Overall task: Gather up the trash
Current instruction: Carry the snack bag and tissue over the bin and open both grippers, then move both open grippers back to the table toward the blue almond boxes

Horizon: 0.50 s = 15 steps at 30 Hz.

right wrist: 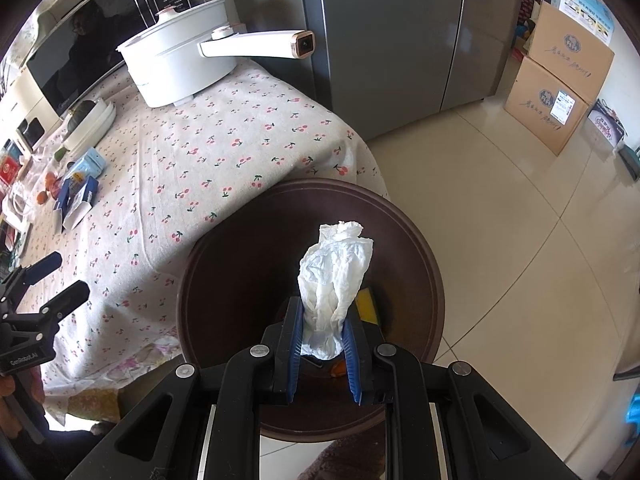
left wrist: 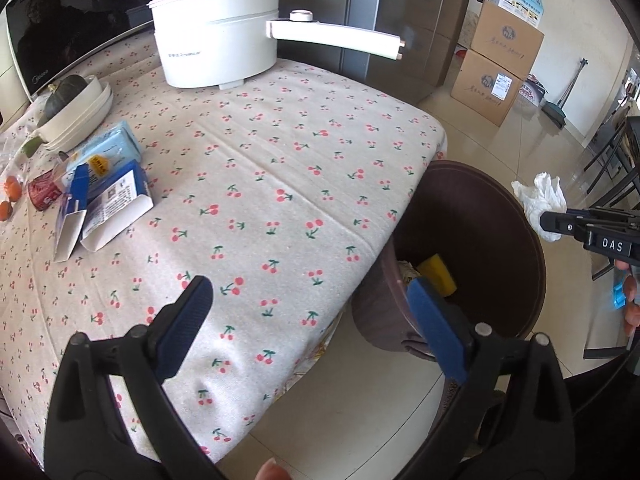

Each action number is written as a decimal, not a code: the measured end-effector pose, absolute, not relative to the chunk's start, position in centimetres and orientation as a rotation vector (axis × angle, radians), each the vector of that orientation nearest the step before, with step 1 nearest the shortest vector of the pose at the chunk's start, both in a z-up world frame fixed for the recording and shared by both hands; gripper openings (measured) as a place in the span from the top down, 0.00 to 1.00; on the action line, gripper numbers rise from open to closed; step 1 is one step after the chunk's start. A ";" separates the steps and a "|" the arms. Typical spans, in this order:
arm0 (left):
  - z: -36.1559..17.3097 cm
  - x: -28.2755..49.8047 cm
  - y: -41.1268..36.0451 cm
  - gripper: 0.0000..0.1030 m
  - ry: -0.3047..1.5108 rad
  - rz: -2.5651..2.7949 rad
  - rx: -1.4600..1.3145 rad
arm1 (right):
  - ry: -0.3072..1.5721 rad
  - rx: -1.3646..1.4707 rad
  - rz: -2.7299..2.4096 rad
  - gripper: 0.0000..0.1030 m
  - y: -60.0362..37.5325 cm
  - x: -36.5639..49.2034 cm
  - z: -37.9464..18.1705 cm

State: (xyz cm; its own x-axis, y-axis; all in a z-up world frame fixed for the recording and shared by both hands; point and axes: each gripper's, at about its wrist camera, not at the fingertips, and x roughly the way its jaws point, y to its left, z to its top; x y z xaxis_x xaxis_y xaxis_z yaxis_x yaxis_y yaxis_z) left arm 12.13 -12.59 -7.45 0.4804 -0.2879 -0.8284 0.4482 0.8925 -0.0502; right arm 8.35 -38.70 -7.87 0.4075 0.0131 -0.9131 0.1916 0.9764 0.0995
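Tissue being carried over the bin

From the left wrist, the left gripper (left wrist: 308,316) is being held wide open, empty, above the table (left wrist: 280,152); from the right wrist, the right gripper (right wrist: 322,344) is clamping a crumpled tissue (right wrist: 336,280) over the trash bin (right wrist: 224,280) — released off-centre, it could be caught on the rim.

A home kitchen: a worktop (left wrist: 280,128) under a cherry-print cloth carries a white electric pot (left wrist: 216,28) at 12 o'clock and a microwave (left wrist: 60,36) at 10 o'clock, with a steel fridge (right wrist: 392,36) and stacked cardboard boxes (left wrist: 496,68) on the tiled floor (right wrist: 520,220) at 1 o'clock.
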 end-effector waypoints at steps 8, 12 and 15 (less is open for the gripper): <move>-6.5 12.3 -9.0 0.04 0.971 -0.391 0.145 | 1.140 0.245 -0.097 0.35 -37.5 9.1 -7.4; -6.1 12.5 -7.5 0.04 0.971 -0.365 0.124 | 1.130 0.238 -0.081 0.33 -36.3 9.7 -7.0; -5.9 12.5 -6.3 0.04 0.973 -0.347 0.110 | 1.124 0.227 -0.064 0.32 -35.3 10.1 -6.7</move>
State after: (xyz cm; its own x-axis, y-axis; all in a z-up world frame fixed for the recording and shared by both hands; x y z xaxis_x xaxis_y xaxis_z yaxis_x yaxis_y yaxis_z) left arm 12.54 -6.34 -5.85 0.5131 -0.2389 -0.8244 0.3362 0.9397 -0.0630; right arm 10.12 -35.29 -6.75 0.4333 0.0632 -0.8990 0.1655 0.9750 0.1483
